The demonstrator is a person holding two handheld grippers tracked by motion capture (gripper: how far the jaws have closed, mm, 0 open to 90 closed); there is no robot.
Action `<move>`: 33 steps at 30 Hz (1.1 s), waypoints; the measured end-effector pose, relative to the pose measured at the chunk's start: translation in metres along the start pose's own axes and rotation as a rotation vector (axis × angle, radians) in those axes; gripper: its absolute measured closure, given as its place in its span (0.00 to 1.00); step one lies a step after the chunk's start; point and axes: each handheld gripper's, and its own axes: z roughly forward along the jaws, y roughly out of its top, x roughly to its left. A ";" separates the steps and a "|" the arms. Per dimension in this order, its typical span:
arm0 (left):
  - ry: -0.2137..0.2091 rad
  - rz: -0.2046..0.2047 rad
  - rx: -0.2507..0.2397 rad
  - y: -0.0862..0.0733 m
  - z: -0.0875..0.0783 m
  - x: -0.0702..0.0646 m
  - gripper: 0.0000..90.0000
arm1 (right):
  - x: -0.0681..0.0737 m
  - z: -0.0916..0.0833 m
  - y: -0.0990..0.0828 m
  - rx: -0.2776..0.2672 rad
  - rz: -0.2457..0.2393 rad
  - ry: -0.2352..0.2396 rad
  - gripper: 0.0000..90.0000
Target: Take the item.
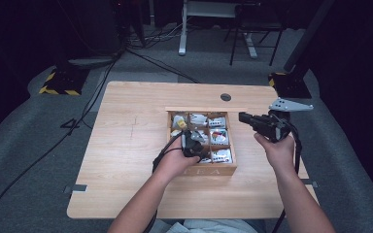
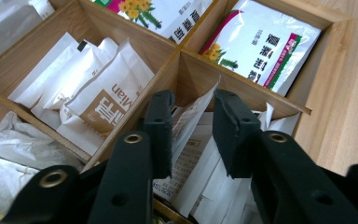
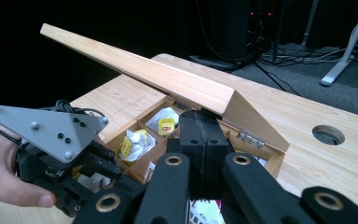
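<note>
- Left gripper point(image 2: 191, 133) down inside wooden tea box point(image 1: 201, 170), jaws astride an upright white sachet point(image 2: 193, 119) in a corner compartment, not yet pressing it.
- Right gripper point(image 3: 204, 122) pressed together, tips under raised lid point(image 3: 144, 72), propping it.

Light falls from above on the pale table point(image 1: 126, 160) while the room around it stays dark; the high view is soft, the close views sharper.
</note>
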 end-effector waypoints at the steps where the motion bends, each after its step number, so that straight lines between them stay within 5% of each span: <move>1: 0.000 -0.002 0.009 0.000 0.000 0.000 0.78 | 0.000 0.000 0.000 0.000 0.000 0.000 1.00; 9: -0.003 -0.021 0.024 0.000 0.002 0.002 0.79 | 0.000 0.000 0.000 0.000 0.001 0.002 1.00; 19: -0.017 -0.011 0.041 0.000 0.003 0.002 0.94 | 0.000 0.000 0.000 -0.001 0.002 0.004 1.00; 33: -0.016 0.009 -0.002 0.002 -0.005 0.003 1.00 | -0.001 0.000 0.000 -0.002 0.006 0.010 1.00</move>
